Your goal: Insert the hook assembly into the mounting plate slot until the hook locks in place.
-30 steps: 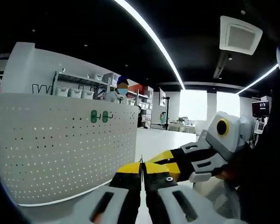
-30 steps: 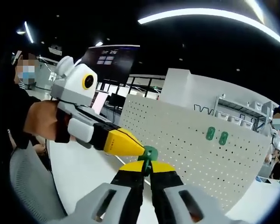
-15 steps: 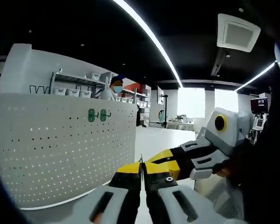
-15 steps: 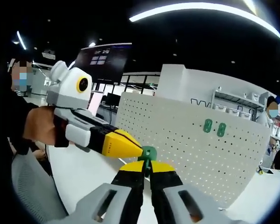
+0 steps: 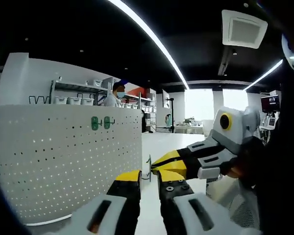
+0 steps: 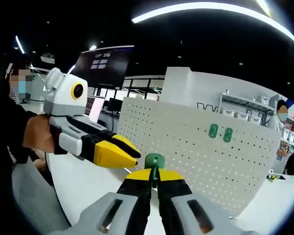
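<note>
Hook assembly [image 6: 154, 160] clamped in right gripper [image 6: 155, 177] jaws.

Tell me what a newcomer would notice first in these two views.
Probably the small green hook assembly pinched upright in the shut right gripper, low in the middle of the right gripper view. Just left of it, the left gripper has its yellow jaws parted, apart from the hook. Behind both stands a white pegboard with two green hooks already mounted near its top edge.
</note>
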A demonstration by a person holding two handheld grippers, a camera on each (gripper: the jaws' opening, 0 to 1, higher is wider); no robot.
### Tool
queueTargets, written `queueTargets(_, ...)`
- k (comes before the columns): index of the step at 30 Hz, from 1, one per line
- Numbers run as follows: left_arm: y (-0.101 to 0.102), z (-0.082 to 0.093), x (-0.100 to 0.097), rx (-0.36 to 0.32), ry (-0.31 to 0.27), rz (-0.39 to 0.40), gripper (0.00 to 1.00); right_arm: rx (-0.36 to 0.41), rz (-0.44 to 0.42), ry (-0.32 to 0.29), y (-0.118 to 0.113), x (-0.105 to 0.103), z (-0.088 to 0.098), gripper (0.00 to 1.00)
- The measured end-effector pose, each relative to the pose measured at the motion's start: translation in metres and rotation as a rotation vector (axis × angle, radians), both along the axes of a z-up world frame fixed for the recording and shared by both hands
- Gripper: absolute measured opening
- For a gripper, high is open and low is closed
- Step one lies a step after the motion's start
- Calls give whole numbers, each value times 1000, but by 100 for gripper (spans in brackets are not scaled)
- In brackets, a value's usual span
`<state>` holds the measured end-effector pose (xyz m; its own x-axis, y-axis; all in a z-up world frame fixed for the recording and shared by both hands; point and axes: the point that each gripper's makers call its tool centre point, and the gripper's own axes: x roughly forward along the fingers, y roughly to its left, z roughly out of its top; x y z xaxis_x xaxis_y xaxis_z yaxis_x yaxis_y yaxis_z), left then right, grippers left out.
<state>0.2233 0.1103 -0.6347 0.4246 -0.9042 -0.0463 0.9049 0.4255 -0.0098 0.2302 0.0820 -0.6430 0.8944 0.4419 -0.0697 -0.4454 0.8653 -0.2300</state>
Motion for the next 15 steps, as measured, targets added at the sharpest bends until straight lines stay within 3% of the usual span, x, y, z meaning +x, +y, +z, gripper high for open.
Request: queueTargets(15, 4, -3, -5, -4, -10, -15, 47, 12, -28, 1, -12, 7, 2, 1)
